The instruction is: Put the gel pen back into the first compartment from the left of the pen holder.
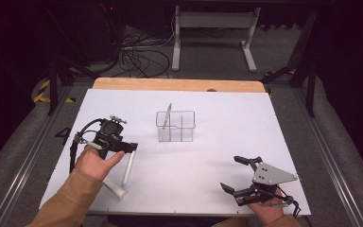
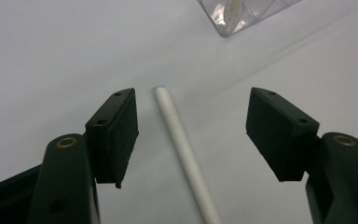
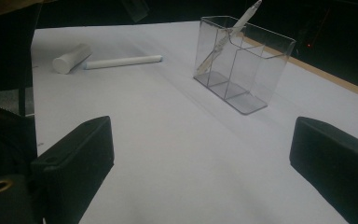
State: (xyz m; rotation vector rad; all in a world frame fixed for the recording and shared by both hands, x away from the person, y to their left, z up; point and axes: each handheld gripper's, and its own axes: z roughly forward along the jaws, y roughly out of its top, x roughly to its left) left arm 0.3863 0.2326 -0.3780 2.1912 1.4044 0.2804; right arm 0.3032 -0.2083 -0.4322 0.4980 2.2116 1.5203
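On the left side of the white table (image 1: 217, 161), the left gripper (image 1: 131, 147) hangs over a slim white pen (image 1: 128, 168), its jaws spread apart with nothing between them but the pen lying on the surface below. In the left gripper view the pen (image 2: 182, 151) is a smooth matte cylinder with a faint bluish tip; it lies closer to the left pad (image 2: 119, 133) than to the right one, touching neither. In the high view its long axis runs near to far, tilted slightly right at the far end. Just near and left of it lies a shorter, thicker white cylinder (image 1: 115, 188), blunt-ended and chalky looking, angled from far left to near right. In the right gripper view the two (image 3: 72, 58) sit close together, the pen (image 3: 123, 61) end-on to the cylinder.

Near the middle of the table stands a clear plastic organizer (image 1: 176, 126), a rectangular box with thin glossy walls and inner dividers. A pale pen (image 1: 166, 118) leans in its left compartment, tip down, upper end tilted toward the far right.

On the near right, the right gripper (image 1: 238, 173) is held low above the table, jaws wide apart and empty, with a flat grey three-cornered plate (image 1: 272, 174) on top. Its black pads (image 3: 81, 158) look rubbery and square-edged.
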